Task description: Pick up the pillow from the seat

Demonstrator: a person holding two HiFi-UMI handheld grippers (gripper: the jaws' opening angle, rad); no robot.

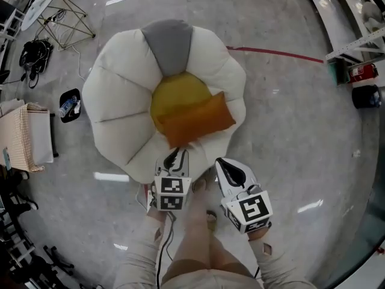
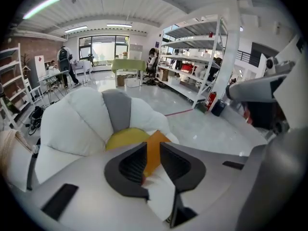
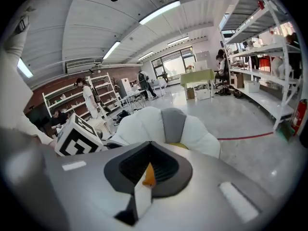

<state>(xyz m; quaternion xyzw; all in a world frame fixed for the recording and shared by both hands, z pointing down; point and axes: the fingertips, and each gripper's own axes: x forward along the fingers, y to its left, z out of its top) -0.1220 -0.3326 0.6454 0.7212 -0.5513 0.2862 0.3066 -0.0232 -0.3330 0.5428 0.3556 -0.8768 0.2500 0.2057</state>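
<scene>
An orange pillow [image 1: 198, 119] lies on the front right of a white petal-shaped seat [image 1: 114, 101], half over its yellow centre. Both grippers hang just short of the seat's near edge, above the person's legs. My left gripper [image 1: 175, 156] points at the pillow's near corner, its jaws a narrow slit apart with nothing between them. In the left gripper view, the pillow [image 2: 157, 141] shows through that gap [image 2: 153, 158], beyond the tips. My right gripper [image 1: 227, 166] is shut and empty; only a sliver of pillow [image 3: 149, 173] peeks past its tips [image 3: 148, 170].
On the floor left of the seat are a wire stand [image 1: 63, 20], a black bundle of cables [image 1: 35, 53], a small black tray [image 1: 70, 104] and a beige cloth-covered box [image 1: 21, 137]. A red floor line [image 1: 277, 53] runs toward shelving [image 1: 355, 41] at the right.
</scene>
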